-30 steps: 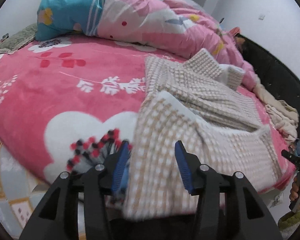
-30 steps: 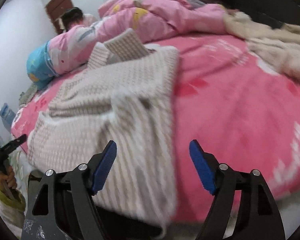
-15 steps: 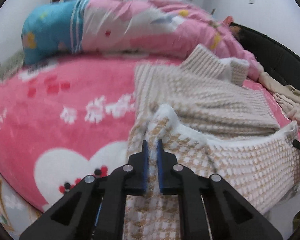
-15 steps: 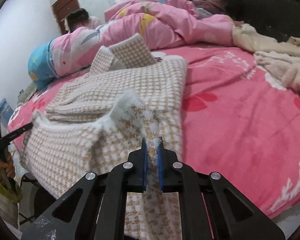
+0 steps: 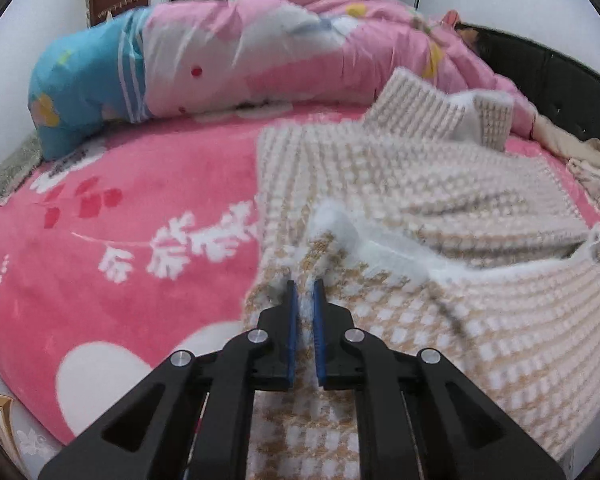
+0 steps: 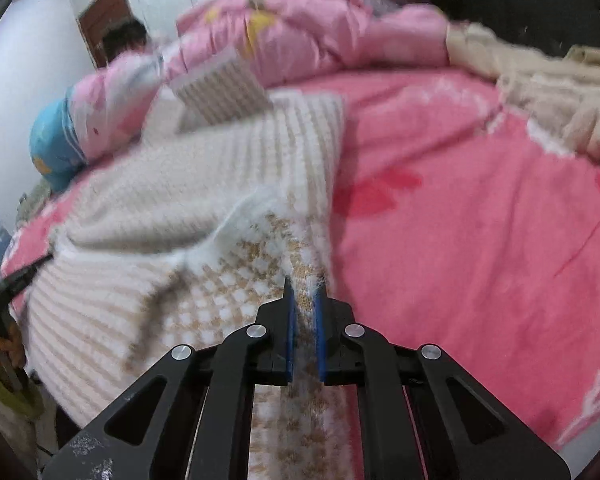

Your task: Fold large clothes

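Bed-edge grasp, both wrist views: I am clamping the left tongs [image 5: 303, 292] and the right tongs [image 6: 304, 290] on the near hem of the sweater [image 5: 400, 184], each pair pinched shut with fuzzy knit caught between its blue pads. The sweater is lying on the pink bed [image 5: 120, 208], spread from the near edge, where its hem is hanging over toward me, away to the collar [image 5: 440, 108] at the far end by the quilt [image 5: 260, 52]. Its long axis is therefore running straight ahead of both tongs, hem near and collar far. In the left view the body is stretching forward and to the right of the pads; in the right view [image 6: 220, 168] it is stretching forward and to the left, so I am holding the two hem corners with the cloth between my hands. Neither hand is looking nearer to the collar than the other. I am judging that the coming move is a carry of the hem forward along this axis toward the collar, both hands travelling together so the fold line is lying square across the body.
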